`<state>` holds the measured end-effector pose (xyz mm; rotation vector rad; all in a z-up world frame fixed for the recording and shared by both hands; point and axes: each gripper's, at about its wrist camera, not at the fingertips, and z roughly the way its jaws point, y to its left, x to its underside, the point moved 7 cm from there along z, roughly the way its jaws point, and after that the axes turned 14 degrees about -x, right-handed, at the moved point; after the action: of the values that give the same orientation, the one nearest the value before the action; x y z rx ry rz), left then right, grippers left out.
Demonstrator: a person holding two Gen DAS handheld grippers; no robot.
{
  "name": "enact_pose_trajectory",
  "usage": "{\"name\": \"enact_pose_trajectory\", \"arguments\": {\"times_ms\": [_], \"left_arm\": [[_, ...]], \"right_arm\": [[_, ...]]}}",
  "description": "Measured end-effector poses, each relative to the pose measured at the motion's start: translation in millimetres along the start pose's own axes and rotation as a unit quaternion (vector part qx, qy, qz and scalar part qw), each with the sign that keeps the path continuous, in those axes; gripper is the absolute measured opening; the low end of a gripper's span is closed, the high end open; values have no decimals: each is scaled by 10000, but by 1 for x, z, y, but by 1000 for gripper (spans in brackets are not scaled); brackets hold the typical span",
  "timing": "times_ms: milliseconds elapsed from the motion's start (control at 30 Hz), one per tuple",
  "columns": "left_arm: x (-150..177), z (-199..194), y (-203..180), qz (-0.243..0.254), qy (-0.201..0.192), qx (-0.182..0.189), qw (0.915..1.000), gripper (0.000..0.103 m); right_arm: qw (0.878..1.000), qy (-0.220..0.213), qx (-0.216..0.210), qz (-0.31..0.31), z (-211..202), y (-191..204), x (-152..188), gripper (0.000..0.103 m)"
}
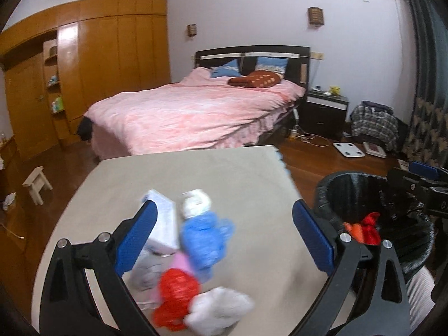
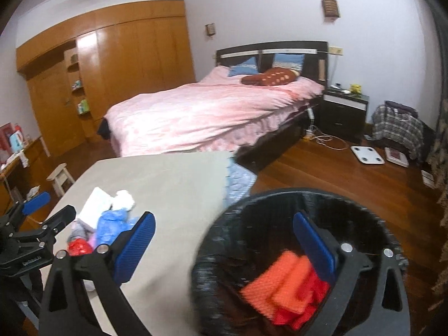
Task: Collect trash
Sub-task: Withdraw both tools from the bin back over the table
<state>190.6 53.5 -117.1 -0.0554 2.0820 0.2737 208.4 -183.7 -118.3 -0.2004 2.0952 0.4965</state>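
Observation:
A pile of trash lies on the grey table [image 1: 238, 173]: a blue plastic bag [image 1: 205, 240], a red bag [image 1: 176, 294], white crumpled tissue [image 1: 221, 313], a white box [image 1: 163, 221] and a white wad [image 1: 196, 203]. My left gripper [image 1: 224, 240] is open and empty above the pile. The black bin [image 2: 224, 252] stands right of the table and holds orange and red trash [image 2: 282, 285]. My right gripper [image 2: 224, 246] is open and empty over the bin's left rim. The pile also shows in the right wrist view [image 2: 109, 218].
A pink-covered bed [image 1: 190, 112] stands behind the table. A wooden wardrobe [image 1: 106, 56] lines the left wall. A small stool [image 1: 36, 183] stands left of the table. A nightstand [image 1: 324, 112], a white scale [image 1: 348, 149] and a clothes heap [image 1: 375, 123] are at the right.

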Motion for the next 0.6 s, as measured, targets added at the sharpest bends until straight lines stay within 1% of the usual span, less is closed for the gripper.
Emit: {"name": "enact_pose_trajectory", "arguments": {"times_ms": [133, 267, 600], "left_arm": [[12, 3, 32, -144, 75, -186, 9997, 94], [26, 7, 57, -197, 144, -331, 9992, 94], [70, 13, 97, -257, 413, -545, 9973, 94]], "right_arm": [[9996, -47, -230, -135, 11, 29, 6, 97], [9987, -26, -426, -293, 24, 57, 17, 97], [9947, 313, -895, -401, 60, 113, 61, 97]]}}
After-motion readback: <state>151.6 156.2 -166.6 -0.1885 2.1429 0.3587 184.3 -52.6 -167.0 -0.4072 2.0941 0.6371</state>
